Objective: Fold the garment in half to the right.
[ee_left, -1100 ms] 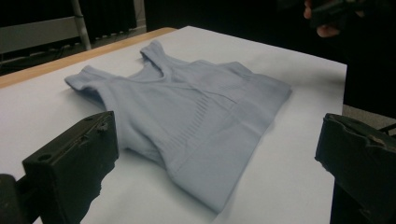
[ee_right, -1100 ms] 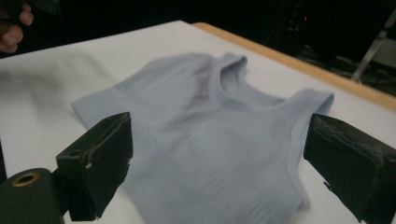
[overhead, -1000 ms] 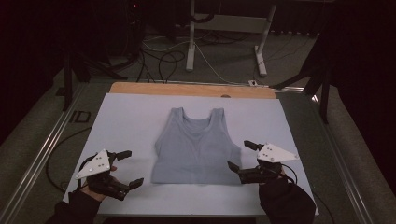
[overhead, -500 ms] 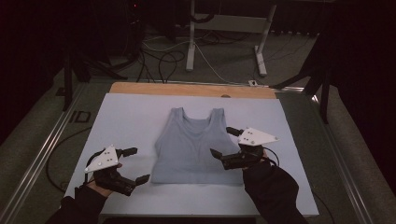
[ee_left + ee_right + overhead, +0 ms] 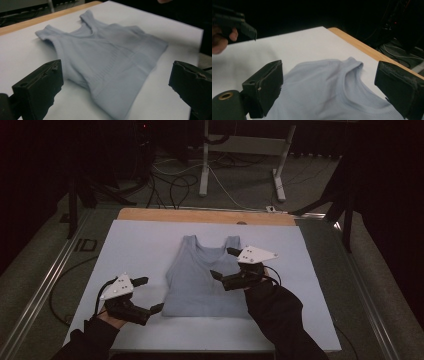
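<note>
Grey tank top (image 5: 205,277) flat mid-table on white sheet (image 5: 135,245), straps toward far edge. Right gripper (image 5: 223,263) over right side, jaws wide apart. Left gripper (image 5: 149,294) open too, near bottom-left hem corner. Best bet imo: drop low, pinch edge only, lift evenly.

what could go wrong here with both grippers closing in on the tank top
The right gripper hangs open over the light blue ribbed tank top, near its right armhole. Closing there might pinch only the top layer, so the shirt would lift unevenly.

The left gripper sits open beside the bottom left hem corner. If it closes a little short it may miss the thin edge.

The tank top lies loose on the white table cover, so an uneven pull could drag and wrinkle it.
</note>
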